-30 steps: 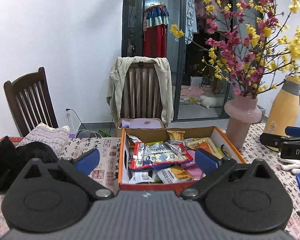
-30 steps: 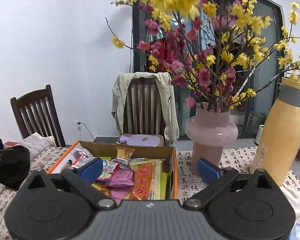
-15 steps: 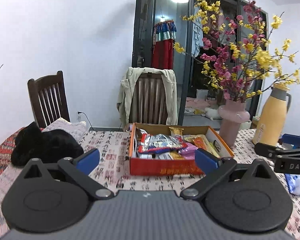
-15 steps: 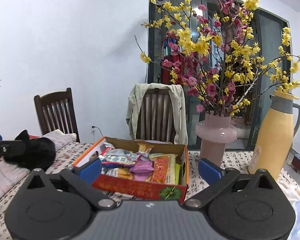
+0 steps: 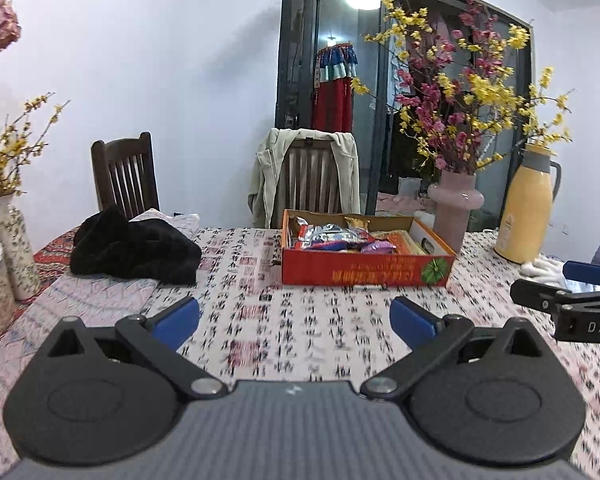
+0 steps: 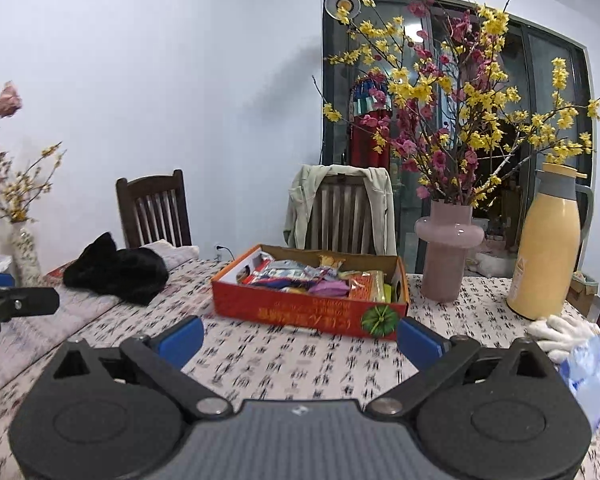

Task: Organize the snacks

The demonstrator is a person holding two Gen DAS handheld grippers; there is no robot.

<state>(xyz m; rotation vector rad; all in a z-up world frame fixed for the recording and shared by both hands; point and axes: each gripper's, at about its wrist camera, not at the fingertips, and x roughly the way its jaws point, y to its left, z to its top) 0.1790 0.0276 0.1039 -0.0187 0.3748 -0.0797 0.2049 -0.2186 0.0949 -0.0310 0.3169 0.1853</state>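
A red cardboard box point(image 5: 364, 274) full of snack packets point(image 5: 332, 236) stands on the table, beyond both grippers; it also shows in the right wrist view point(image 6: 308, 314). My left gripper point(image 5: 294, 318) is open and empty, well short of the box. My right gripper point(image 6: 300, 338) is open and empty, close to the box's front wall. The right gripper shows at the right edge of the left wrist view point(image 5: 568, 292). A blue plastic bag point(image 6: 592, 368) lies at the right of the table.
A pink vase point(image 6: 448, 256) of flowering branches and a yellow thermos point(image 6: 548, 252) stand right of the box. A black cloth point(image 5: 132, 248) lies at the left, a patterned vase point(image 5: 14, 252) beyond it. White gloves point(image 6: 556, 330) lie near the thermos. Two chairs stand behind the table.
Both grippers have pulled back from the box, which looks smaller and farther now. Both stay open and empty.
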